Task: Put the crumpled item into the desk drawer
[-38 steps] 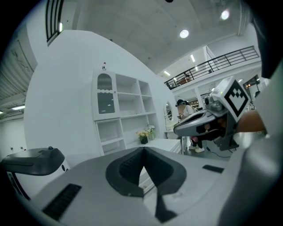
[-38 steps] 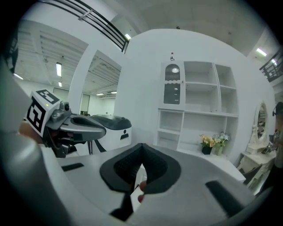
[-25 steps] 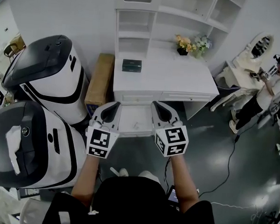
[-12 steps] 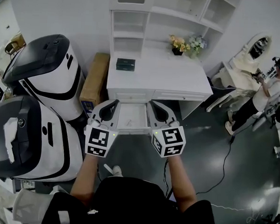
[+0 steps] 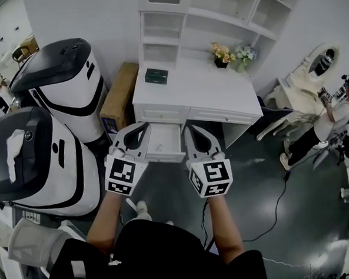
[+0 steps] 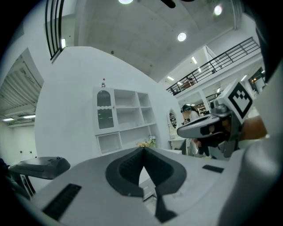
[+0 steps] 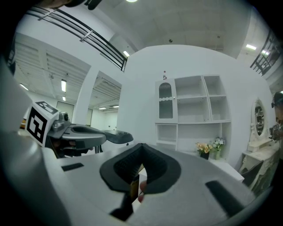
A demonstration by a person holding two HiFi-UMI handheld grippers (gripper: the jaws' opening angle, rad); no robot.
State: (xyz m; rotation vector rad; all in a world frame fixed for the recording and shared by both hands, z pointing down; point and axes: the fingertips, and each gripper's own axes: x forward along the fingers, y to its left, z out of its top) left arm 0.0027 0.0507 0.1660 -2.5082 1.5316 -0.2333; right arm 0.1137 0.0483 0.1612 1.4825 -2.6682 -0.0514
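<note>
Head view, starting at 9 o'clock: a bulbous, glossy white machine (image 5: 60, 176) with a black lid stands in front of its twin (image 5: 71, 94). A crumpled white wad (image 5: 13, 150) lies on the nearer lid, well apart from the drawer. At 11 o'clock a brown cardboard box (image 5: 119, 94) sits beside the white painted desk (image 5: 224, 100), which carries a small dark box (image 5: 155, 76). The left gripper (image 5: 144, 129) has its ridged dark pads pressed together, holding nothing. Just beside it the desk drawer (image 5: 162, 142) stands open, its pale inside too washed out to read. The right gripper (image 5: 194, 130) is likewise closed and empty. Potted flowers (image 5: 228, 55) sit at 1 o'clock.
</note>
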